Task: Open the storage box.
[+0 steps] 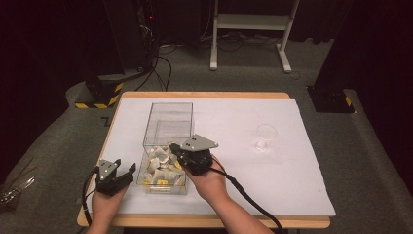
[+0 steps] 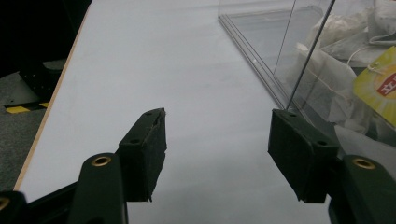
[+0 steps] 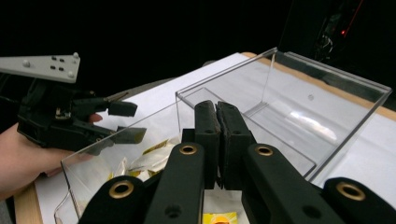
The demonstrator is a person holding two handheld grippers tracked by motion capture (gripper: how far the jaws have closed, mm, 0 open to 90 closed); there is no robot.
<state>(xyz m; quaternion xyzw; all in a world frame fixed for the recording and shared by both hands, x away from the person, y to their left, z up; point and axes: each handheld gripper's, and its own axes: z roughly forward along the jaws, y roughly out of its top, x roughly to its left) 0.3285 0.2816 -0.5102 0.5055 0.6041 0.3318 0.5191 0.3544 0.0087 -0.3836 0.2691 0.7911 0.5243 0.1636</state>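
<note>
High view sat above the person's side, looking fwd and down over the whole table (image 1: pixel 292 161). Left gripper view rode low and close to the white surface, facing along the clear box (image 2: pixel 299 60) wall. Right gripper view hung close over the box, angled down across it twd the left gripper (image 3: pixel 123 121). All three shared the box w/ its tea bags (image 1: pixel 158 168).
</note>
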